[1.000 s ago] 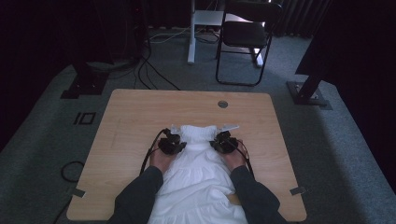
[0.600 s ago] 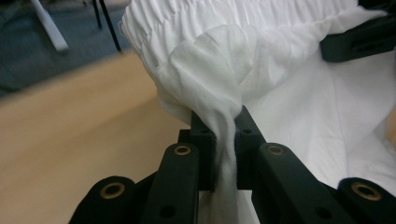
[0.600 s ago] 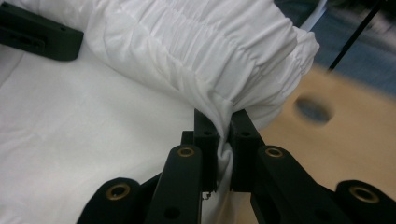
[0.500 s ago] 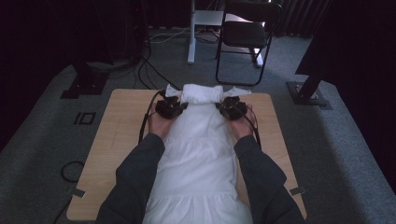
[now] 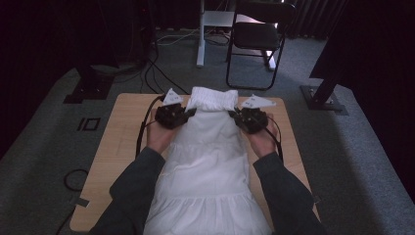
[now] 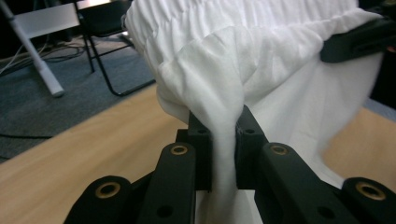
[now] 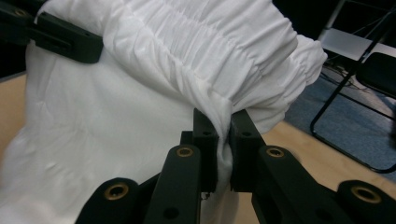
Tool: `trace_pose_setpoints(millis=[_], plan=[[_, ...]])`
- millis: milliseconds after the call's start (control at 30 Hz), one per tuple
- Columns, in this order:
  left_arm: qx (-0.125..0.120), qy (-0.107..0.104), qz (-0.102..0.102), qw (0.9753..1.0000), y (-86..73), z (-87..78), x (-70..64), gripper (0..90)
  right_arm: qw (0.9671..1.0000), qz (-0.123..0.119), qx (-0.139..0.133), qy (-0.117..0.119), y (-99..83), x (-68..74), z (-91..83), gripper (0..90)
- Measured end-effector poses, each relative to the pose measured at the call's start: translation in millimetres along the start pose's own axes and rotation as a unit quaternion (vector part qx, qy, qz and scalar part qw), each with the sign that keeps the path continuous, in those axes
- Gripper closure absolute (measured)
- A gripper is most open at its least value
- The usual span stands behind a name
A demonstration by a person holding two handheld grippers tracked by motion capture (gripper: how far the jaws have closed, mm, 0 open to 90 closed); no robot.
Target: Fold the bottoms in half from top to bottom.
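So the white tiered dress (image 5: 210, 166) is laid lengthwise down the middle of the wooden bench (image 5: 122, 142), its gathered top at the far edge and the ruffled hem hanging off the near edge toward the person. The left hand-held gripper (image 5: 188, 113) is clamped tight on a pinch of fabric at one side of the gathered band, and in the left gripper view you can see the cloth bunched into a rope between the jaws (image 6: 223, 140). Same deal on the right hand-held gripper (image 5: 236, 115), closed on the opposite side of that band (image 7: 223, 135). Looks to me like the step is spreading the garment flat, and for that I'd keep both grips firm and pull outward evenly so the band goes taut without twisting. Keep the two sides level with the far edge, otherwise the skirt tiers will skew. Lower the top down gently instead of dropping it, since that thin cotton-looking fabric will probably fold under itself. Only let go once the band is resting on the wood.
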State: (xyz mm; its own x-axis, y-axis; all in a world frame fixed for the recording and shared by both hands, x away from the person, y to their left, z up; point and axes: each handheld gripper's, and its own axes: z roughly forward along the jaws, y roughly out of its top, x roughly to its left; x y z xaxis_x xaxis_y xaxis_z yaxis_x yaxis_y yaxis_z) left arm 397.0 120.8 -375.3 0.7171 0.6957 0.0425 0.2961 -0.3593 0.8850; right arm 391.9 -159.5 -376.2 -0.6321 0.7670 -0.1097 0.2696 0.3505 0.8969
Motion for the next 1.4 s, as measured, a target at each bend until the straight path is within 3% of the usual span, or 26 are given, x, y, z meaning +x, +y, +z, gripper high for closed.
trace_pose_setpoints(millis=[67, 100, 133, 167, 267, 300, 333, 400, 433, 533, 567, 600, 667, 767, 833, 867, 967, 1000, 1167, 1200, 1300, 1400], plan=[[-0.001, -0.004, 0.004, 1.0, -5.2, -6.9, -6.5, 81.4, 0.9999, -0.002, 0.001, 0.012, -9.6, 9.8, -11.1, 83.4], [0.001, -0.011, 0.015, 0.9998, -16.4, -20.4, -20.1, 81.0, 0.9998, -0.008, 0.002, 0.017, -15.4, 15.9, -17.3, 83.2], [0.001, -0.011, 0.015, 0.9998, -16.4, -20.4, -20.1, 80.9, 0.9998, -0.008, 0.002, 0.017, -15.4, 15.9, -17.3, 83.2], [-0.003, -0.016, 0.015, 0.9998, -25.3, -28.3, -28.9, 80.8, 0.9994, -0.002, 0.002, 0.035, -30.9, 29.3, -30.6, 83.2], [0.003, -0.03, 0.01, 0.9995, -61.0, -45.7, -55.1, 80.0, 0.9986, -0.002, 0.008, 0.052, -53.9, 47.0, -43.0, 83.0], [0.003, -0.03, 0.01, 0.9995, -61.0, -45.7, -55.1, 80.0, 0.9986, -0.002, 0.008, 0.052, -53.9, 47.0, -43.0, 83.0], [0.019, -0.038, 0.007, 0.9991, -83.4, -50.1, -69.1, 80.0, 0.9976, -0.001, 0.021, 0.065, -74.8, 61.9, -50.7, 83.0], [0.035, -0.04, 0.004, 0.9986, -106.2, -53.0, -80.9, 79.3, 0.9966, 0.004, 0.031, 0.076, -92.2, 73.1, -55.2, 82.9], [0.045, -0.048, -0.009, 0.9978, -118.3, -52.5, -86.4, 79.4, 0.996, 0.006, 0.038, 0.08, -102.6, 79.1, -56.3, 82.9], [0.106, -0.057, -0.016, 0.9926, -154.5, -44.3, -103.1, 79.1, 0.9934, 0.009, 0.073, 0.088, -133.6, 96.2, -53.9, 82.9], [0.106, -0.057, -0.016, 0.9926, -154.5, -44.3, -103.1, 79.1, 0.9934, 0.009, 0.073, 0.088, -133.6, 96.2, -53.9, 82.9], [0.14, -0.058, -0.018, 0.9883, -174.2, -35.6, -108.8, 79.1, 0.9895, 0.012, 0.105, 0.098, -154.5, 105.4, -46.2, 82.9], [0.177, -0.058, -0.024, 0.9822, -186.2, -25.0, -108.2, 79.2, 0.9857, 0.022, 0.129, 0.107, -168.9, 109.2, -37.9, 83.0], [0.189, -0.058, -0.02, 0.9802, -189.8, -15.4, -105.4, 79.2, 0.9839, 0.012, 0.149, 0.098, -183.3, 112.9, -25.6, 83.1], [0.193, -0.054, -0.02, 0.9795, -186.1, -10.5, -102.2, 79.0, 0.9833, 0.024, 0.15, 0.1, -189.8, 110.4, -14.6, 83.2], [0.192, -0.042, -0.003, 0.9805, -183.4, -5.7, -101.9, 78.7, 0.983, 0.025, 0.153, 0.098, -188.0, 108.3, -12.7, 83.2], [0.186, -0.038, -0.004, 0.9817, -181.7, 0.3, -97.5, 78.6, 0.9834, 0.018, 0.159, 0.085, -183.5, 101.8, -3.0, 83.3], [0.181, -0.033, -0.013, 0.9828, -178.8, 7.6, -90.4, 78.6, 0.9834, 0.019, 0.16, 0.083, -181.7, 97.5, 1.4, 83.3], [0.182, -0.008, -0.01, 0.9833, -168.3, 25.8, -81.6, 78.5, 0.9831, 0.018, 0.168, 0.071, -170.7, 77.0, 24.3, 83.3], [0.184, 0.002, -0.011, 0.9828, -162.6, 35.2, -77.1, 78.6, 0.983, 0.013, 0.172, 0.064, -165.0, 66.1, 36.3, 83.3], [0.189, 0.009, -0.008, 0.982, -156.8, 44.2, -73.5, 78.7, 0.9828, 0.014, 0.174, 0.059, -160.5, 56.5, 46.5, 83.4], [0.2, 0.018, 0.005, 0.9796, -147.3, 57.2, -67.6, 78.6, 0.9811, 0.027, 0.183, 0.056, -152.6, 37.8, 67.1, 83.3]])
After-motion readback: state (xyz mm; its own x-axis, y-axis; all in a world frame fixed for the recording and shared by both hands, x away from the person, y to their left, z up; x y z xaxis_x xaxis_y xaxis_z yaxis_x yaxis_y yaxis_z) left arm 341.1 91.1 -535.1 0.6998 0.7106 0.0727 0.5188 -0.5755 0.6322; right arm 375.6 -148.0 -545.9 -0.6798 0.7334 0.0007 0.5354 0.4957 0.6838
